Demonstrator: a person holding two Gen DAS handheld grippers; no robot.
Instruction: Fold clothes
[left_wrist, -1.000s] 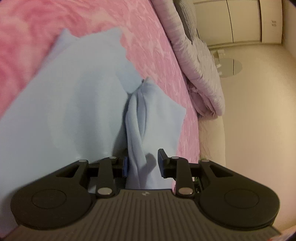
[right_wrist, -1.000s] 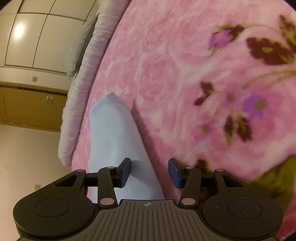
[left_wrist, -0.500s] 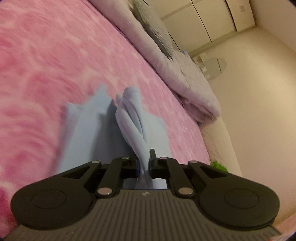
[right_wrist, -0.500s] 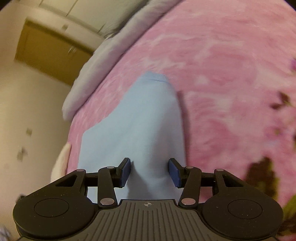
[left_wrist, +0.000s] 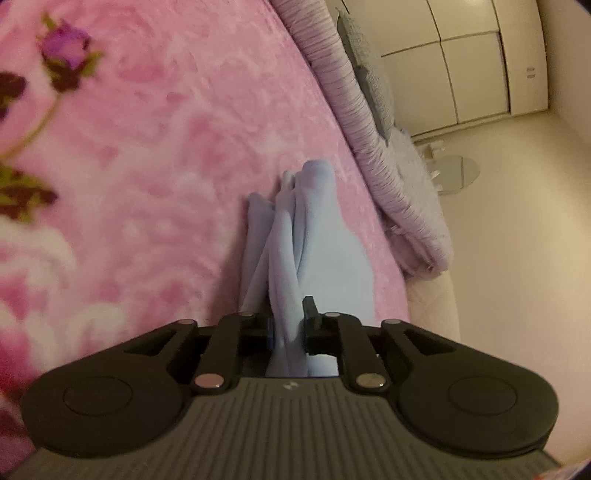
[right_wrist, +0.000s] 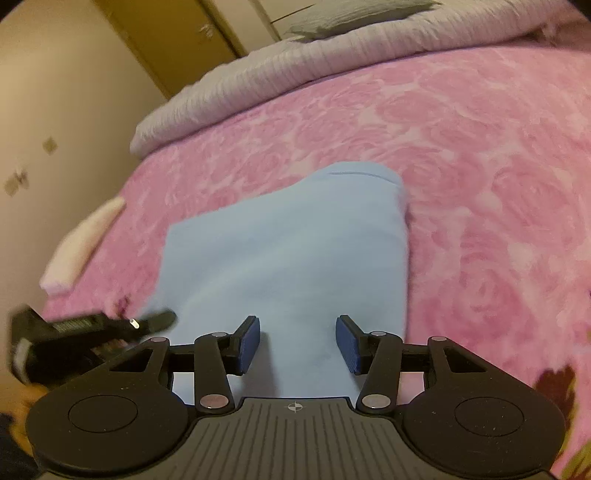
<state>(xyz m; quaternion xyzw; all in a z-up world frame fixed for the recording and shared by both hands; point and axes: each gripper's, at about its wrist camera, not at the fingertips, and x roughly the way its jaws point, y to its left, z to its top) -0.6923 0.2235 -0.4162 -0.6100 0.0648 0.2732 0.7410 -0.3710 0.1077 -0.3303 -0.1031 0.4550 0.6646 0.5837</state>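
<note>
light blue garment (right_wrist: 288, 254) lies mid-frame on the pink floral blanket (right_wrist: 480, 155). the left gripper (left_wrist: 288, 332), its jaws just eased, pinches a bunched fold that could slip out. the right gripper (right_wrist: 297, 341) gapes wide, holding nothing, cloth lying between its pads.

Pink floral blanket (right_wrist: 480, 155) bare and flat right of and beyond light blue garment (right_wrist: 288, 251): open passage there. Far side closed by ribbed lilac duvet (right_wrist: 295, 70) rolled along bed edge, grey pillow (right_wrist: 351, 18) on top. Left of garment: narrow blanket strip, white mattress corner (right_wrist: 81, 240), then drop to floor. Left gripper (right_wrist: 140, 325) crowds garment's near-left corner. Bunched upright folds (left_wrist: 295, 236) fill the space ahead of it.
</note>
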